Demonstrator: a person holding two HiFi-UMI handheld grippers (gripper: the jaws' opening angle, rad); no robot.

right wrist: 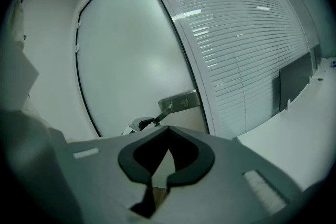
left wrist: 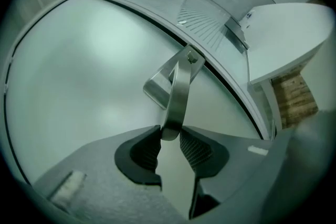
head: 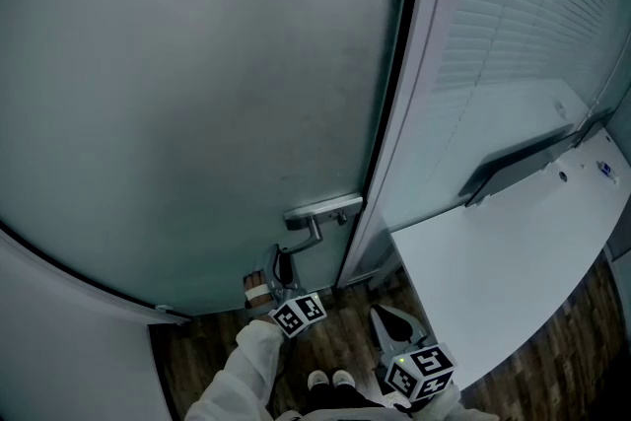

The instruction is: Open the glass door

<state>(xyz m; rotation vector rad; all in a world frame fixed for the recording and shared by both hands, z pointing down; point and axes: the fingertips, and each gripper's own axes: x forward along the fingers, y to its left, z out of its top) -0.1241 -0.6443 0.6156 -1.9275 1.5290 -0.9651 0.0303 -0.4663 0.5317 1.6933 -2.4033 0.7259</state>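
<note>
The left gripper (left wrist: 170, 136) is clamped on the free end of the lever handle (left wrist: 178, 92), with the ribbed pads (left wrist: 195, 148) on either side of it. The handle sits low on the frosted glass door (left wrist: 79, 86), at its right edge, at lower centre of the head view. The right gripper (right wrist: 167, 131) has its jaws together and empty, at lower right of the head view, beside the white counter (head: 513, 242).

No word, brand or number you can read in any view, only black-and-white square coded markers, on the left cube (head: 299, 314) of your left gripper (head: 283, 263), on the right cube (head: 422, 372) of your right gripper (head: 390, 320), patterns, not letters
</note>
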